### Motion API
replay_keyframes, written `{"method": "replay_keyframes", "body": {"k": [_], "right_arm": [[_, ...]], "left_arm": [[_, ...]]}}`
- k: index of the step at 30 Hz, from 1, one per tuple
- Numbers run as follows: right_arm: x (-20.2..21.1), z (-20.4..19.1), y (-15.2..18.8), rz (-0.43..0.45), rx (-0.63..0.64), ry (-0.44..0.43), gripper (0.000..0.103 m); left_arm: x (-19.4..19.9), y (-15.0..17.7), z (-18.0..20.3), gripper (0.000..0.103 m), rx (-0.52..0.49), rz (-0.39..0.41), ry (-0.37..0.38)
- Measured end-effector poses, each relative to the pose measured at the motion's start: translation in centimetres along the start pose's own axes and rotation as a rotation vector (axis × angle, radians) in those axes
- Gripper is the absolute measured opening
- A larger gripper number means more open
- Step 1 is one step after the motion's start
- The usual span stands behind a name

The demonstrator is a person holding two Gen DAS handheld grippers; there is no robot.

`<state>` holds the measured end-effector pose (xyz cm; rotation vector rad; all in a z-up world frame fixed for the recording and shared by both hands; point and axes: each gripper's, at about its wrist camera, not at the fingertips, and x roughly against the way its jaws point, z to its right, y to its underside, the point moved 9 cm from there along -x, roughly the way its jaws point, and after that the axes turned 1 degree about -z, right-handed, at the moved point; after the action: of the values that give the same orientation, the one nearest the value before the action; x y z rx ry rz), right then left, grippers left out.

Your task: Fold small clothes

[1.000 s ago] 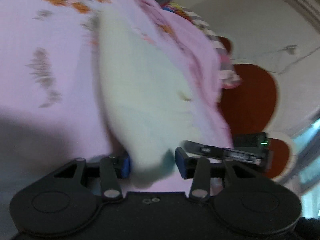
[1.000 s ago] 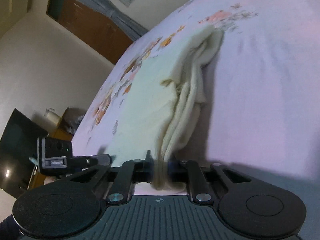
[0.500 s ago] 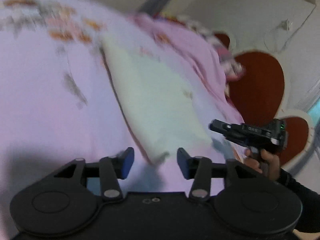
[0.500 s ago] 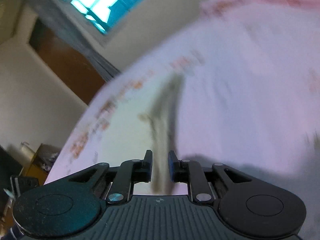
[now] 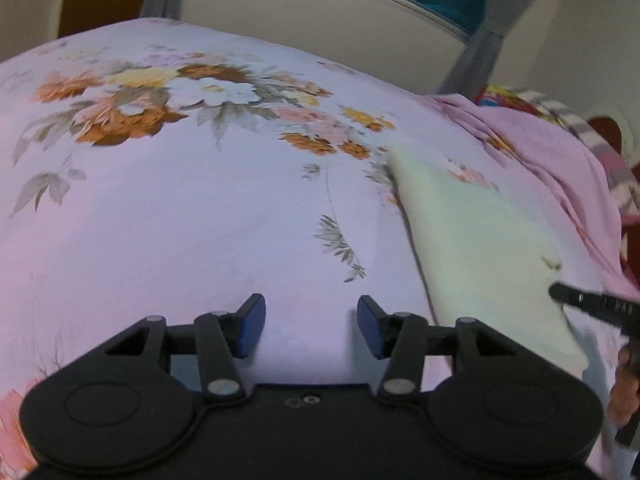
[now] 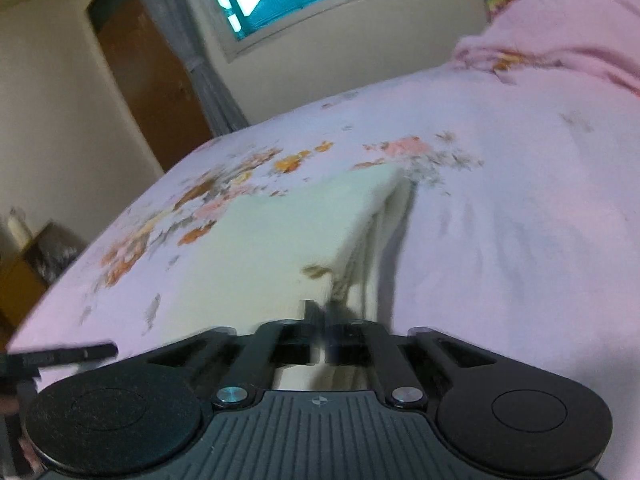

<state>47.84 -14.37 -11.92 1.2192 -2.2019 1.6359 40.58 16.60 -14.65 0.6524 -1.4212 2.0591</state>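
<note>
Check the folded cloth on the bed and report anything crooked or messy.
The pale cloth lies flat on the flowered sheet, but its right edge is untidy: several layers fan out unevenly instead of stacking flush. The right gripper is shut at that edge. Motion blur hides finer detail.

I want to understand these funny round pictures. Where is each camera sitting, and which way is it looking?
Left wrist: sits on the left gripper, looking down over the flowered bedsheet toward the window wall; its jaws are opening, nothing between them.
Right wrist: sits on the right gripper, shut, looking along the pale garment.
Both show the garment, sheet, window, and each other's gripper.
</note>
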Motion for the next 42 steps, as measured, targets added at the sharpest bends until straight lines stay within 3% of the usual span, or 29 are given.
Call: {"method": "replay_keyframes", "body": {"k": [2,6,7,9,10,15,16,17,18,26,33,42], "right_arm": [[0.1,0.4,0.3,0.007,0.029,0.085,0.001],[0.3,2.5,1.4,-0.035,-0.053,0.207,0.001],[1.0,2.6,1.7,-0.055,-0.09,0.207,0.001],[4.8,1.3,1.8,0.012,-0.156,0.096,0.001],[6.8,0.4,2.0,0.032,-0.142,0.086,0.001],[16.6,-4.9,4.3,0.073,-0.031,0.119,0.006],[18.3,-6.0,4.7,0.082,-0.015,0.132,0.014],[20.0,-7.0,5.1,0.092,-0.007,0.134,0.052],[21.6,-8.0,5.5,0.106,0.001,0.14,0.1],[30.7,-15.3,9.5,0.202,0.153,0.188,0.103],[35.9,-14.8,13.0,0.252,0.156,0.269,0.103],[38.7,-13.7,15.9,0.255,0.147,0.313,0.103]], "left_arm": [[-0.1,-0.1,1.1,0.053,-0.012,0.003,-0.009],[0.2,0.5,2.3,0.053,-0.027,-0.017,-0.035],[0.7,0.7,2.6,0.053,-0.028,-0.026,-0.04],[2.9,1.3,3.4,0.054,-0.054,-0.019,-0.049],[4.2,1.6,4.1,0.054,-0.077,-0.006,-0.05],[11.1,3.8,7.8,0.06,-0.133,0.051,-0.07],[12.7,4.5,8.7,0.06,-0.144,0.056,-0.066],[14.0,5.1,9.4,0.061,-0.153,0.065,-0.069],[15.5,5.7,10.3,0.061,-0.166,0.083,-0.069],[24.3,10.7,16.0,0.066,-0.263,0.157,-0.027],[30.2,13.9,17.2,0.074,-0.276,0.261,-0.067],[32.5,15.2,17.4,0.076,-0.302,0.279,-0.091]]}}
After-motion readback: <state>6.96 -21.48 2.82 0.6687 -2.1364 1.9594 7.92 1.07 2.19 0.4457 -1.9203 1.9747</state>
